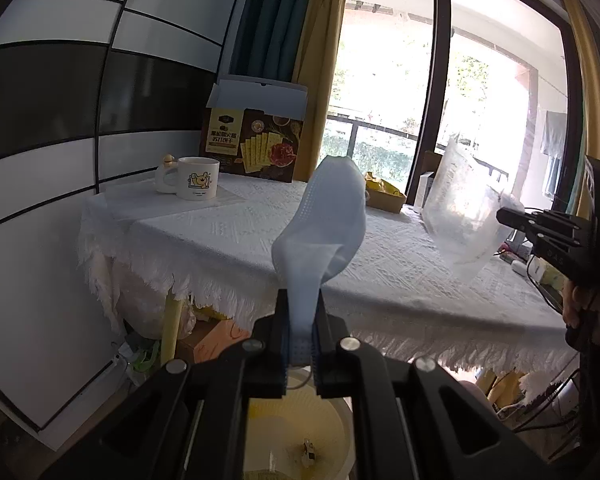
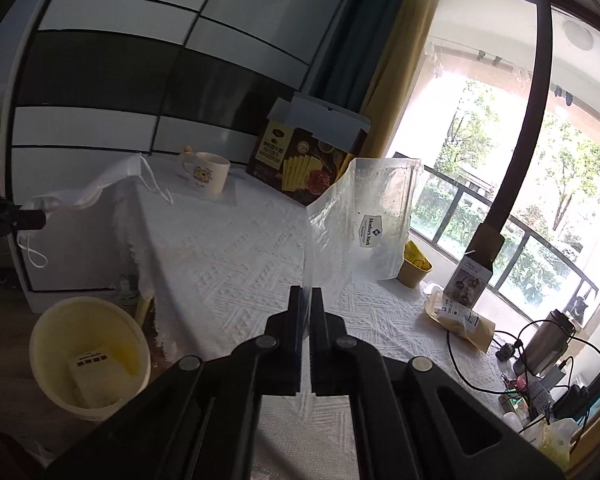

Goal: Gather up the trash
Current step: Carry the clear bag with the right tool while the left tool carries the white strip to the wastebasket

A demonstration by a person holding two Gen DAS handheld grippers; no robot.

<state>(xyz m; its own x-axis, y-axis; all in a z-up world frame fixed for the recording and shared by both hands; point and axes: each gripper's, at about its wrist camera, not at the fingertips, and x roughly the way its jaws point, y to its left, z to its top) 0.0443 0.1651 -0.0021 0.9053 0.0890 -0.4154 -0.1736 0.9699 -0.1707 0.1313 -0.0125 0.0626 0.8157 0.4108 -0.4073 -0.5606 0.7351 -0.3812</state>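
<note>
My left gripper (image 1: 300, 300) is shut on a light blue face mask (image 1: 320, 220) and holds it in the air over a pale yellow bin (image 1: 336, 432) on the floor. In the right wrist view the left gripper (image 2: 40, 218) shows at the far left with the mask (image 2: 80, 192) and its ear loops hanging. My right gripper (image 2: 306, 292) is shut on a clear plastic bag (image 2: 364, 232) with a Member's Mark label, held above the table. The bag (image 1: 460, 216) and right gripper (image 1: 500, 214) show at the right of the left wrist view. The bin (image 2: 88, 356) holds a white paper item.
A table with a white fringed cloth (image 2: 228, 264) carries a cartoon mug (image 2: 210, 172), a brown cracker box (image 2: 304, 160), a paper cup with yellow wrappers (image 2: 414, 264), a pouch (image 2: 464, 320), a metal tumbler (image 2: 548, 336) and cables. A window lies beyond.
</note>
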